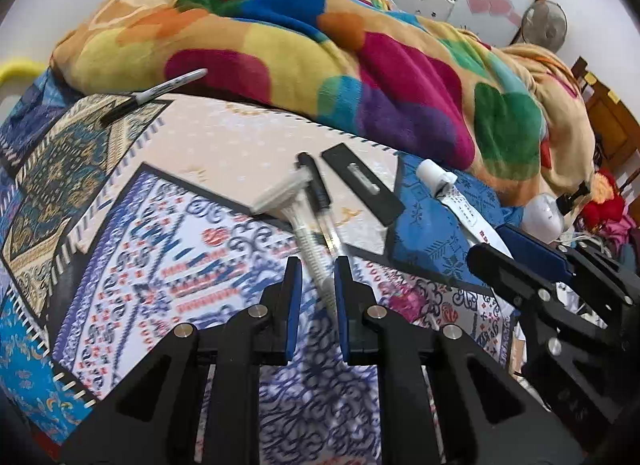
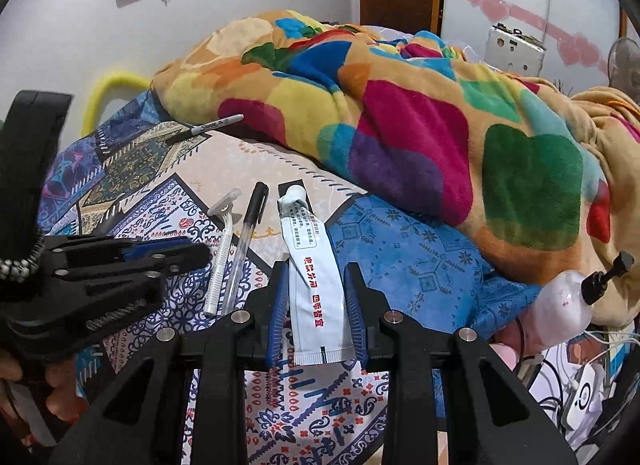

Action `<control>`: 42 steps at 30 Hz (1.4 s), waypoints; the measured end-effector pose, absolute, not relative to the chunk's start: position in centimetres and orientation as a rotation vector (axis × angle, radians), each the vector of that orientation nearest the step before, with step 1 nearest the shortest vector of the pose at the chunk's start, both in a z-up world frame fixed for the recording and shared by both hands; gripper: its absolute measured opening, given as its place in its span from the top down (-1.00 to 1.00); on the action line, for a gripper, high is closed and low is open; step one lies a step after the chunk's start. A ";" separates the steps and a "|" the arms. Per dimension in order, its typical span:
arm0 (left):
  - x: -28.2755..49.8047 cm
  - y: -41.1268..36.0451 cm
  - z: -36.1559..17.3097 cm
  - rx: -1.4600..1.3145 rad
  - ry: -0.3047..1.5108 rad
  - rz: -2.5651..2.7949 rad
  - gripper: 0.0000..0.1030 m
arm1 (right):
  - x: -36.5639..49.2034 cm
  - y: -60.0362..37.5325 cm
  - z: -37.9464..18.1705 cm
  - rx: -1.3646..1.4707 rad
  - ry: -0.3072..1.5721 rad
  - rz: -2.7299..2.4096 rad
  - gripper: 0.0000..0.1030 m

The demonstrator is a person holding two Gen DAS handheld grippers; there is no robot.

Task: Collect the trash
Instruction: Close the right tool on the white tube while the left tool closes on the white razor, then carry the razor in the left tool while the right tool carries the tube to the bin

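A white toothpaste tube with red print hangs above the bed, and my right gripper is shut on its flat lower half. In the left wrist view the tube sticks out of that gripper at the right. A white disposable razor and a clear pen with a black cap lie side by side on the patterned bedsheet. My left gripper is right over them, jaws a narrow gap apart, with the razor's handle showing in the gap. From the right wrist, its tip ends beside the razor.
A flat black plate with a slot lies beyond the pen. A black marker rests near the colourful blanket heaped along the back. A white round device and cables sit at the bed's right edge. A hand holds the left gripper.
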State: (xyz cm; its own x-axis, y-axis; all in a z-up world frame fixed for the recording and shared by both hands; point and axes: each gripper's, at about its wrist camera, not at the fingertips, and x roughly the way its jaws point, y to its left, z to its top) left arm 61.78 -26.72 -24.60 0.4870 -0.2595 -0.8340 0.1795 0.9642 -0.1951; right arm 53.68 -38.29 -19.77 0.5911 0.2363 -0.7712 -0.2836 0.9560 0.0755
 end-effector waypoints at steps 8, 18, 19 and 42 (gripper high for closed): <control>61.9 -27.6 -25.6 -0.015 1.000 -0.192 0.72 | 53.5 -38.8 -20.4 -0.068 0.896 0.285 0.50; 60.7 -26.6 -25.8 0.035 1.014 -0.221 0.84 | 52.9 -38.3 -20.1 -0.058 0.895 0.299 0.50; 60.5 -26.5 -25.7 0.027 1.019 -0.236 0.84 | 52.8 -38.2 -20.1 -0.056 0.896 0.298 0.50; 47.3 -18.4 -13.2 -0.024 0.856 -0.261 0.85 | 45.7 -33.6 -10.5 -0.037 0.777 0.335 0.50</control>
